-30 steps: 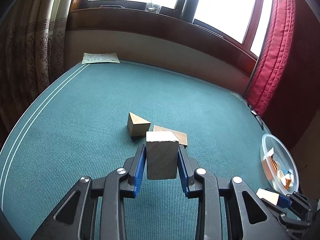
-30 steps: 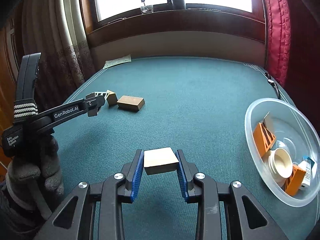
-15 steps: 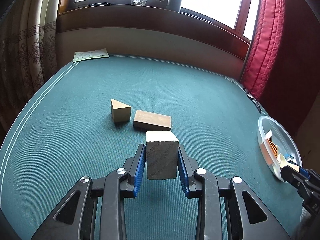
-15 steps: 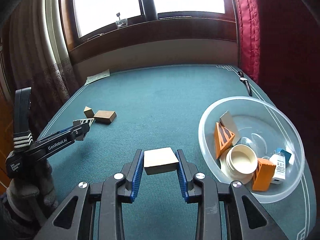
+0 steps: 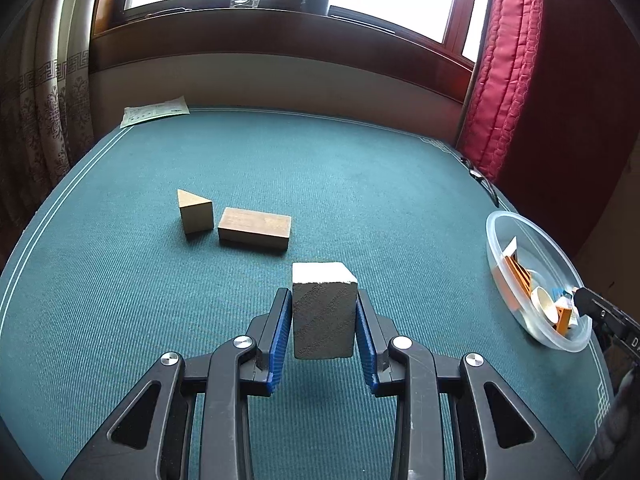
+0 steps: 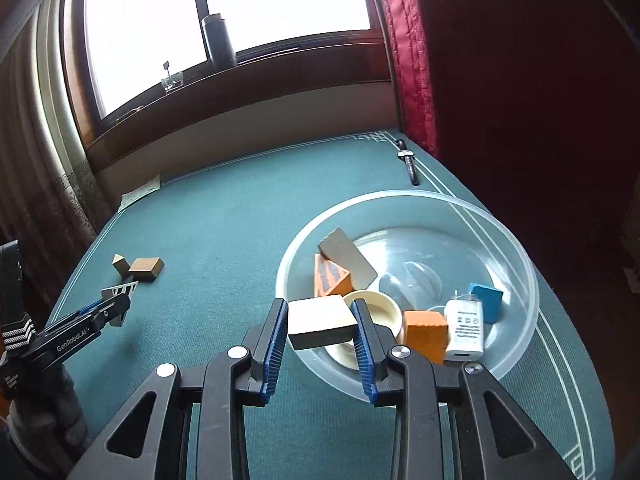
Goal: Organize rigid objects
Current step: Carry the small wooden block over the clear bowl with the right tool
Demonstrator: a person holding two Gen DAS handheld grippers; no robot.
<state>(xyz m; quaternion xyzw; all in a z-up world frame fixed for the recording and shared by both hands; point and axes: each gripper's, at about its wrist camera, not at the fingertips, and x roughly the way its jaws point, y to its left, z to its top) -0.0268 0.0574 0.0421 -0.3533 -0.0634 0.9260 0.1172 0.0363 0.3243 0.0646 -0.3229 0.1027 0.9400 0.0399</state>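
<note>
Left gripper: closed tight on a tall wooden block, pads pressed to both its sides, block held up off the green surface. Right gripper: closed tight on a flat pale block, held over the near rim of the clear bowl.

In the left view: a wooden wedge at 11 o'clock from the held block, and a flat brown block just beside the wedge, at its 3 o'clock, a small gap between them. Clear bowl at 3 o'clock, well apart from both. A sheet of paper far off at 11 o'clock.

In the bowl, right view: a striped orange wedge, a grey slab leaning on it, a cream round cup, an orange cube, a white box and a blue cube. A wristwatch on the surface at 12 o'clock from the bowl.
</note>
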